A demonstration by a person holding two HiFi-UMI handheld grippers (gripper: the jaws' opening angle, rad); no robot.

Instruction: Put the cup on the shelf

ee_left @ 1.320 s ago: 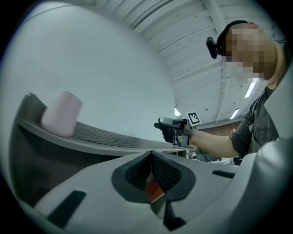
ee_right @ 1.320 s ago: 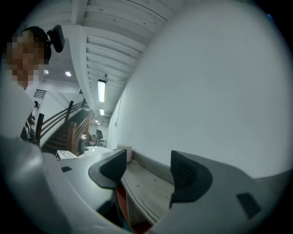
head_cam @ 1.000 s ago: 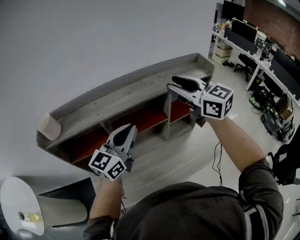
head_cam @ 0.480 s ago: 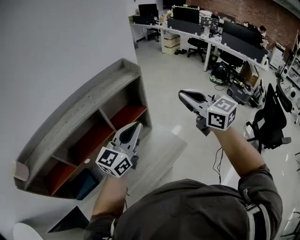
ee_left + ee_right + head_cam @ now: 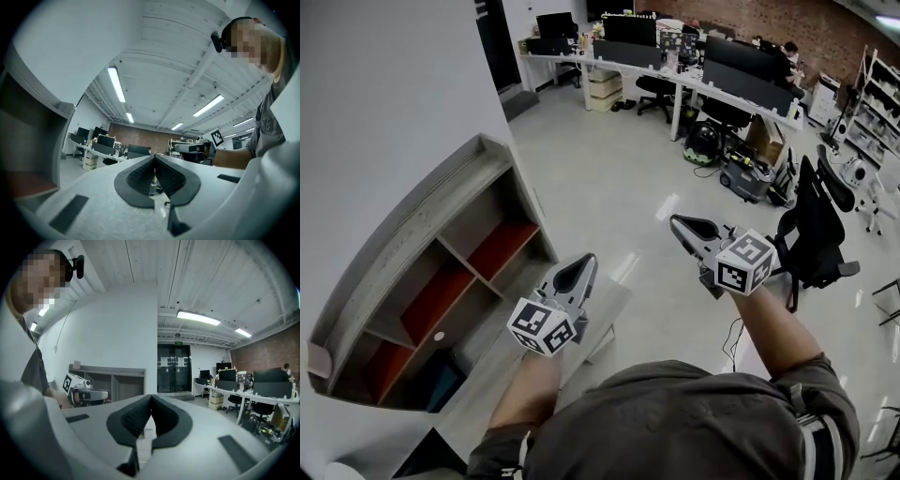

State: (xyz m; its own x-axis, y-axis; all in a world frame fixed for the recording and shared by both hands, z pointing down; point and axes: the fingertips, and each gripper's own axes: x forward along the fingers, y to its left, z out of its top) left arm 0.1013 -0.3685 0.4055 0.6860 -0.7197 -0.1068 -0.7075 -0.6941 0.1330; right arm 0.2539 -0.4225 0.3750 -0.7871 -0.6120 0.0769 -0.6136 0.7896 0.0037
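Cup [image 5: 319,359] atop grey shelf [image 5: 412,239], white wall [image 5: 384,94] behind, glossy office floor [image 5: 609,178]

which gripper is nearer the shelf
The left gripper. It sits just off the front of the shelf, while the right gripper is farther away, out over the open floor.

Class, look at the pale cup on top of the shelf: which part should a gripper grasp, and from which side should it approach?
Grip the cup across its side wall, probably near the top, coming from the open room side. The wall stands right behind the shelf, and a raised lip runs along the shelf's top board. The cup's exact pose is too small to tell.
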